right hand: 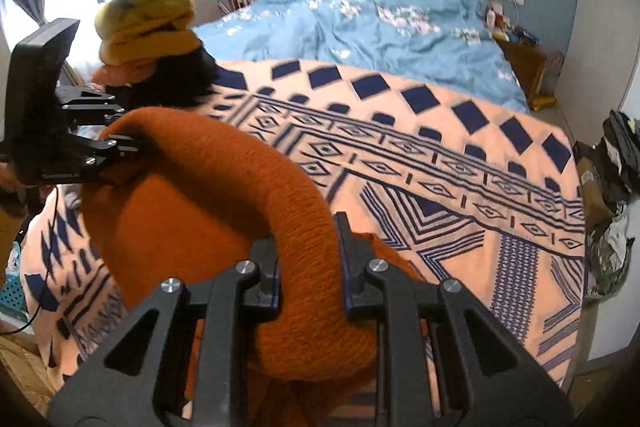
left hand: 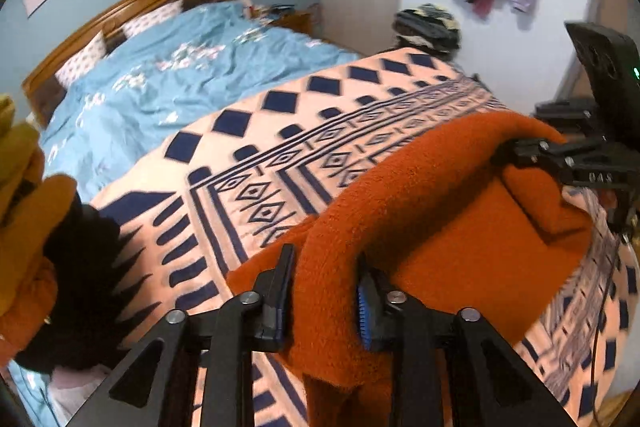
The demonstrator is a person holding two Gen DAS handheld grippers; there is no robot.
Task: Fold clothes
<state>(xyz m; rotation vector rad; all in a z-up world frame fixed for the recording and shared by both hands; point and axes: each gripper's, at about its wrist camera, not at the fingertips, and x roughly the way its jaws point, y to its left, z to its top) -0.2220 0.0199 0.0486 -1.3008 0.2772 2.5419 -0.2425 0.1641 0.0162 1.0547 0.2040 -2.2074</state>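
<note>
Rust-orange knitted sweater [left hand: 420, 211] hung between both tools above the peach blanket with navy diamond pattern [right hand: 460, 163]. Left gripper [left hand: 326, 291] pinched one thick fold; right gripper [right hand: 308, 259] clamped the other. Blanket's far half lay bare; stacked mustard and black clothes [right hand: 152, 39] occupied one corner edge.

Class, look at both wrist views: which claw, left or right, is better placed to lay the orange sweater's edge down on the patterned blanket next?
Probably the right claw. It grips the orange sweater beside a wide bare stretch of patterned blanket. The left claw also has sweater between its fingers, but a pile of clothes crowds its side.
</note>
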